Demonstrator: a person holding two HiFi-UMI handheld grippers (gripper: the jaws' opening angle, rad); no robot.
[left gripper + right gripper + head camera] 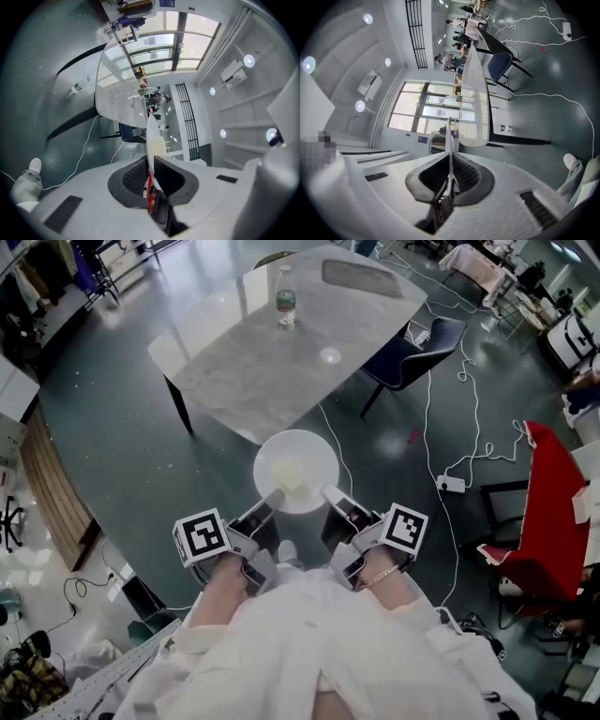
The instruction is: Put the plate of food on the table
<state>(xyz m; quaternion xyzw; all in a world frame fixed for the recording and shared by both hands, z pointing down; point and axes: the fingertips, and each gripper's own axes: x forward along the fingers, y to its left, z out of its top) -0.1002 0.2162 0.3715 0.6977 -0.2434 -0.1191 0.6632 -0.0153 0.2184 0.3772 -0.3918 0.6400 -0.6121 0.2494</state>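
holding plate of food (295, 467) by rim, left gripper (273, 496) and right gripper (331, 493) both clenched on it; table (244, 371) ahead, set-down not yet done.

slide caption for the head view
Left tongs and right tongs pinch the near rim of a plate of food over the floor, short of the table.

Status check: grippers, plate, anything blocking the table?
Left gripper and right gripper shut on round white plate of pale food. Plate over floor, short of grey marble-topped table. Clear plastic bottle on table's far side, not blocking.
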